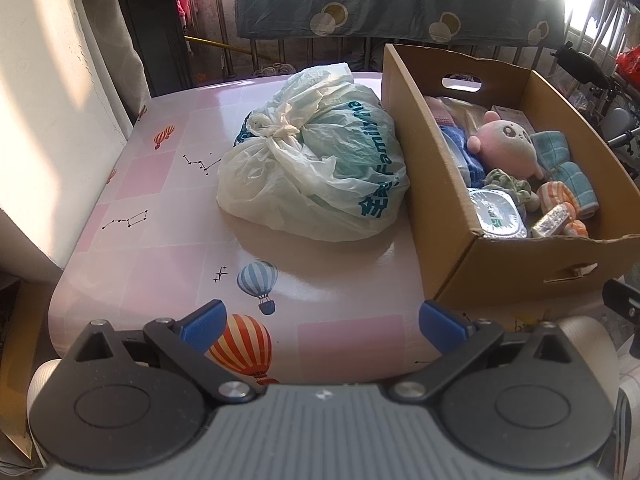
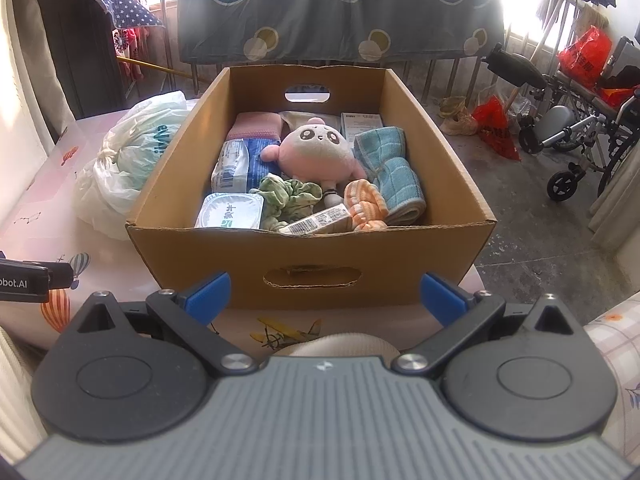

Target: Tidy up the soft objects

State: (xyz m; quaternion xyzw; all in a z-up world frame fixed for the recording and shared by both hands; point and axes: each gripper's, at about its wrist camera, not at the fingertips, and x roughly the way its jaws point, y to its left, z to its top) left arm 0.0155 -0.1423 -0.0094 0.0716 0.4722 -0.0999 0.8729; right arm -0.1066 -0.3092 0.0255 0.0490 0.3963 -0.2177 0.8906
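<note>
Both the left gripper [image 1: 322,326] and right gripper [image 2: 325,298] are spread wide and empty, short of the cardboard box [image 2: 312,256] holding the plush toy [image 2: 316,148], ready for picking.

Cardboard box [image 2: 312,256]: open-topped, brown, a handle slot in each end wall; stands at the tabletop's right edge.
Plush toy [image 2: 316,152]: pink and white, round, lying face up in the middle of the box.
Blue cloth [image 2: 394,174]: folded, along the box's right wall.
Green scrunchie [image 2: 290,196]: crumpled, just in front of the plush.
Orange striped cloth [image 2: 366,206]: bunched near the front right corner.
Tied plastic bag [image 1: 316,160]: whitish, knotted on top, bulging, touching the box's left wall.
</note>
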